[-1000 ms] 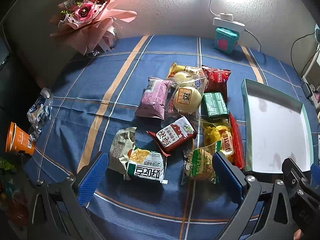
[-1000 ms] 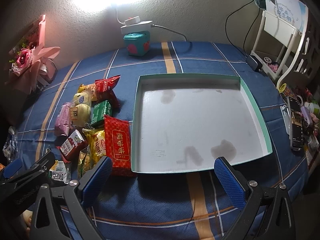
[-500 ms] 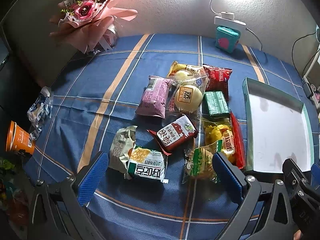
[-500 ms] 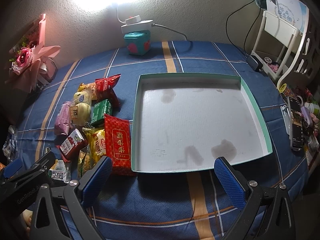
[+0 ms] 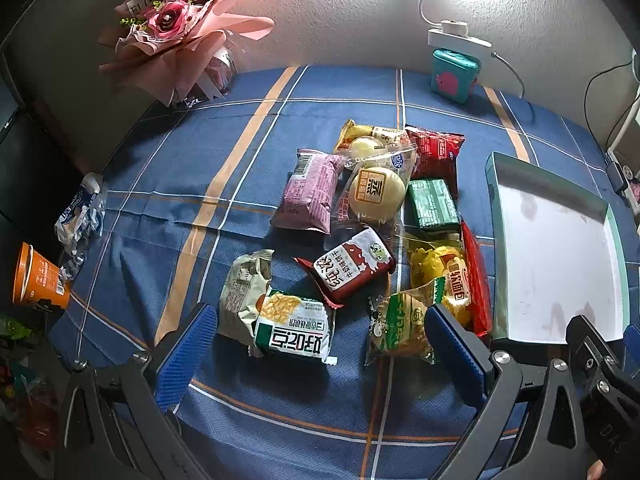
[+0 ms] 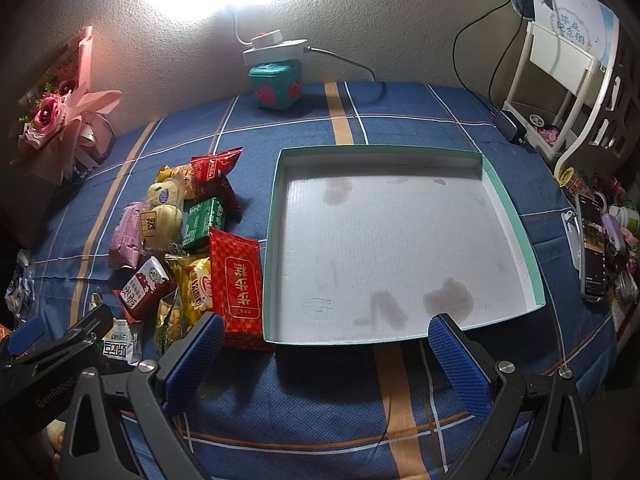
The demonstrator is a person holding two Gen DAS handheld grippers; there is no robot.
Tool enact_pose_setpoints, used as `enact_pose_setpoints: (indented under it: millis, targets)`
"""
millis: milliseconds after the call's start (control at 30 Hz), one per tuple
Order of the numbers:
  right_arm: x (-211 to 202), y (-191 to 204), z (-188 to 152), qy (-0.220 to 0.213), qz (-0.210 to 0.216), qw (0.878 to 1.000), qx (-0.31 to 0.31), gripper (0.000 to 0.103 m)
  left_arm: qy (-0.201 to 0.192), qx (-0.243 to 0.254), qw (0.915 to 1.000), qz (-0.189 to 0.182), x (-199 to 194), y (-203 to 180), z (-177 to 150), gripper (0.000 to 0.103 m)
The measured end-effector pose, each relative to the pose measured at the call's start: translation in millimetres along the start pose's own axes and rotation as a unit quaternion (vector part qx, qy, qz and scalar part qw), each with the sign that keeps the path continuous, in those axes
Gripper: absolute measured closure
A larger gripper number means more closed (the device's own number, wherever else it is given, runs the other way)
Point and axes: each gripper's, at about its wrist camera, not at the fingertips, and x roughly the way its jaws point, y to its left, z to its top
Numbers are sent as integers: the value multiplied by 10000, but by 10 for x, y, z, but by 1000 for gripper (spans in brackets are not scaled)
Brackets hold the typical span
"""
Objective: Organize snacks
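Both grippers hang spread and empty: the left gripper (nearer) faces the corn snack packet lying crosswise just ahead, while the right gripper fronts the empty tray.

Blue plaid cloth with orange and white stripes covers the bench. Pink-wrapped bouquet leans on the textured wall at far left corner. Teal cube box with pink figures stands at the back edge; a white power strip lies on top of it, cable trailing right. Crumpled blue-white wrapper at left edge, orange cup on its side just below it. White rack at right. Phone lies beside small clutter at right edge.
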Motion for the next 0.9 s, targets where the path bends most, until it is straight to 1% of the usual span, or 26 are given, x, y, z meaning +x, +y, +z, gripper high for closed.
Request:
enact_pose_setpoints:
  millis: [900]
  targets:
    - [13,6,-12,14,1,10000,-6,0,11,-4,10000,4,6,4,-11,0]
